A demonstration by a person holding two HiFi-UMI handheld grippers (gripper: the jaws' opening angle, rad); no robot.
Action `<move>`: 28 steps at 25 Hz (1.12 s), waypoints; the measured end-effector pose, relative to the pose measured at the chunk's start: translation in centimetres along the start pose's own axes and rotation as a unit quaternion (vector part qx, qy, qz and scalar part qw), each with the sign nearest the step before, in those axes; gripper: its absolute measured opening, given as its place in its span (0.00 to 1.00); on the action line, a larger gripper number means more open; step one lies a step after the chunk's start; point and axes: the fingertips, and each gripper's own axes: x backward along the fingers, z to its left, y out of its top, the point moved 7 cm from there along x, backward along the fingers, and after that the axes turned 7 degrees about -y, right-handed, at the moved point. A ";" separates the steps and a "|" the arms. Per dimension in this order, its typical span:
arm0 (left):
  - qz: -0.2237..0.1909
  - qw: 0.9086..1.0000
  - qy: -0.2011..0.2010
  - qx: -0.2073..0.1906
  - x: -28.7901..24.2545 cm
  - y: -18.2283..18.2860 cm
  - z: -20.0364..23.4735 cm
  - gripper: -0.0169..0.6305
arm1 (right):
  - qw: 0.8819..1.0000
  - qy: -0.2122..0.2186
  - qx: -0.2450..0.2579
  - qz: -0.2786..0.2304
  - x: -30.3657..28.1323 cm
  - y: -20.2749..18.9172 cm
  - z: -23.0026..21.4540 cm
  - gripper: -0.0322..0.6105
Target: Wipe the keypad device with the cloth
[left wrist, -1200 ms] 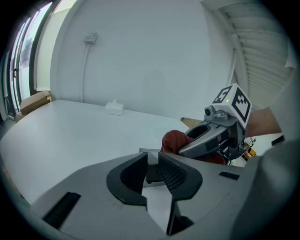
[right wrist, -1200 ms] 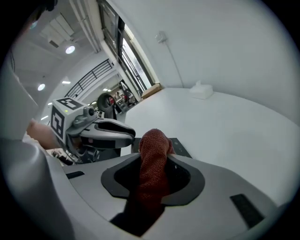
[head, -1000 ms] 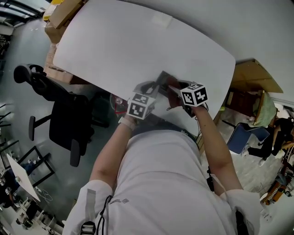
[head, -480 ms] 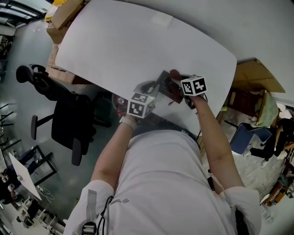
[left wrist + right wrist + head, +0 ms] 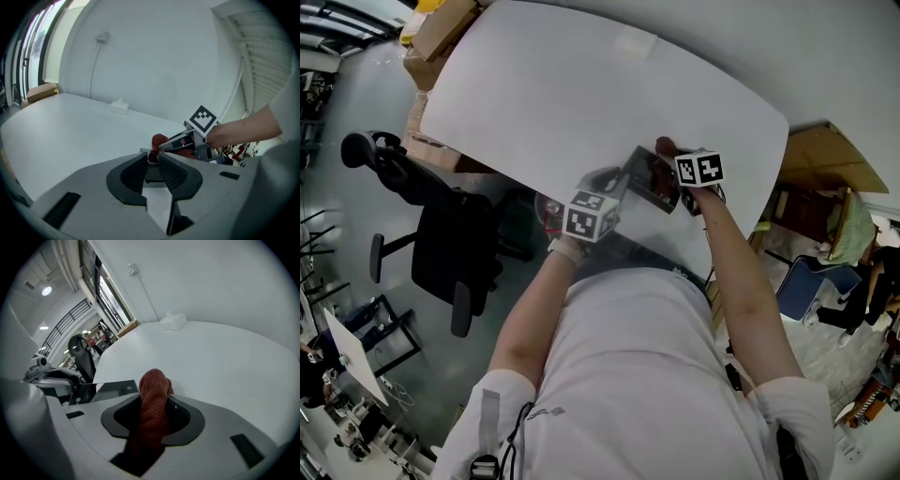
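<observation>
The keypad device (image 5: 644,180) is a flat dark grey slab held up over the near edge of the white table (image 5: 553,103). My left gripper (image 5: 614,187) is shut on its near edge; in the left gripper view the slab (image 5: 153,174) sits between the pads. My right gripper (image 5: 673,159) is shut on a bunched red cloth (image 5: 664,147) at the device's far end. In the right gripper view the cloth (image 5: 153,392) sticks out past the jaws of that gripper (image 5: 152,405), and the device (image 5: 110,389) lies just to its left. The left gripper view shows the cloth (image 5: 159,140) touching the slab's far edge.
A small white object (image 5: 635,42) lies at the table's far side. A black office chair (image 5: 441,253) stands on the floor to the left, below cardboard boxes (image 5: 439,28). More cardboard (image 5: 820,155) and clutter sit to the right of the table.
My right gripper has carried the red cloth across the device toward its far end, away from the person. The left gripper and the device have stayed put.
</observation>
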 end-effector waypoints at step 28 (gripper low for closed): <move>0.011 1.000 0.007 -0.009 0.3 0.4 0.0 0.14 | 0.996 0.042 -0.039 -0.067 8.2 -5.1 5.0 0.26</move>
